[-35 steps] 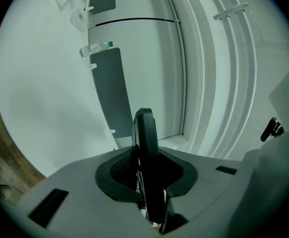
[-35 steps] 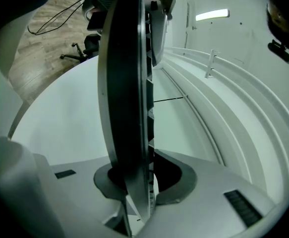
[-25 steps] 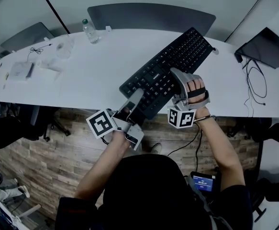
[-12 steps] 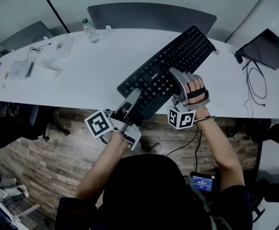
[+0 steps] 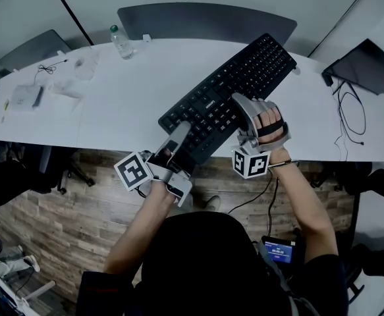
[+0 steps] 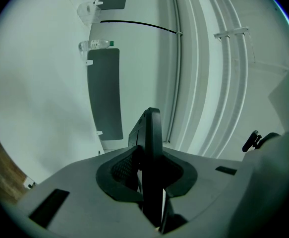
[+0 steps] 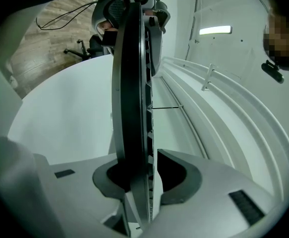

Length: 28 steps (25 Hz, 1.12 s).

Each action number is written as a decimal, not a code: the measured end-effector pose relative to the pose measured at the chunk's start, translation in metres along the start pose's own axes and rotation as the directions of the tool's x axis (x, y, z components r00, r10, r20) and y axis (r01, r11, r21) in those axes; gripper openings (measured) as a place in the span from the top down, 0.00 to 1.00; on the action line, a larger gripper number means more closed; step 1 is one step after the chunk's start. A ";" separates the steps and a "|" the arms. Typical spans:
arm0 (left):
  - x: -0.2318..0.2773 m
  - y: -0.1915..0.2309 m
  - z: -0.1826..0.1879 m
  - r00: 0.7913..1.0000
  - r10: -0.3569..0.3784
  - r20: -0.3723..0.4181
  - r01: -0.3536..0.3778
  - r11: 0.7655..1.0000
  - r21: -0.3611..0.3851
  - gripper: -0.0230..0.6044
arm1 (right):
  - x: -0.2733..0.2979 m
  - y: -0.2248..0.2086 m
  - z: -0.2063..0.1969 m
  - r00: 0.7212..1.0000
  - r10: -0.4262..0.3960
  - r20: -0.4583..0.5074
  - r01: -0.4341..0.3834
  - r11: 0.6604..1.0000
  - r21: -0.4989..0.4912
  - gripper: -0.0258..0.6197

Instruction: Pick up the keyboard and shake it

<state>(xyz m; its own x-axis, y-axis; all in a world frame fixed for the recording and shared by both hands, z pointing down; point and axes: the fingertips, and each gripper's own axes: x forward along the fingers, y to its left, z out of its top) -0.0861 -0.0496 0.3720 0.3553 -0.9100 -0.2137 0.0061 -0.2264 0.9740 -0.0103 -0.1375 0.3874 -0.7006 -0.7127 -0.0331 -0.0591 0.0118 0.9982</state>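
The long black plastic keyboard (image 5: pixel 228 94) lies on a slant across the white table (image 5: pixel 112 104). Its far end reaches toward the table's back edge and its near end juts past the front edge, over the wood-plank floor (image 5: pixel 66 209).

The left tool (image 5: pixel 180 137) is clamped on that overhanging near end. In the left gripper view the keyboard (image 6: pixel 151 143) stands edge-on in the left tool (image 6: pixel 151 170), both pads pressed to its faces and the jaws only a little apart.

The right tool (image 5: pixel 239 104) bites the keyboard's long near edge, further along toward the far end. In the right gripper view the thin slab (image 7: pixel 129 83) fills the narrow gap of the right tool (image 7: pixel 144 177), keys toward one pad and flat underside toward the other. Whether the far end clears the table cannot be told.

To the left of the keyboard the table is bare for a wide stretch. A clear plastic water bottle (image 5: pixel 120 43) stands near the back edge, well apart. A small white box (image 5: pixel 27 96) lies at the far left. A dark laptop (image 5: pixel 369 64) with trailing black cables (image 5: pixel 353 120) sits beyond the right end, and a dark grey chair back (image 5: pixel 208 22) stands behind the table.
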 end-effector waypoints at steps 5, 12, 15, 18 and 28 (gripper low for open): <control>0.000 0.000 0.000 1.000 -0.011 -0.001 0.011 1.000 0.015 0.83 | -0.007 0.002 -0.009 1.000 -0.011 -0.021 0.011 1.000 -0.003 0.78; -0.005 -0.013 -0.005 0.999 -0.049 0.016 0.048 0.997 0.053 0.83 | -0.040 -0.007 -0.031 0.998 -0.031 -0.058 0.036 0.996 0.086 0.78; -0.005 -0.015 -0.006 0.998 -0.057 0.017 0.056 0.996 0.068 0.83 | -0.049 -0.009 -0.037 0.996 -0.028 -0.085 0.041 0.987 0.154 0.78; -0.005 -0.015 -0.007 0.998 -0.059 0.024 0.057 0.996 0.073 0.83 | -0.059 -0.009 -0.044 0.994 -0.021 -0.112 0.047 0.971 0.236 0.78; -0.002 -0.017 -0.005 0.996 -0.087 0.033 0.083 0.992 0.093 0.83 | -0.064 -0.022 -0.061 0.986 0.140 -0.093 0.030 0.403 0.915 0.78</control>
<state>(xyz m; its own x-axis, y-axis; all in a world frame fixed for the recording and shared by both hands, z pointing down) -0.0824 -0.0418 0.3565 0.3222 -0.8979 -0.2999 -0.0508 -0.3327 0.9417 0.0794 -0.1345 0.3702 -0.6325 -0.7665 0.1114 -0.6949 0.6251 0.3555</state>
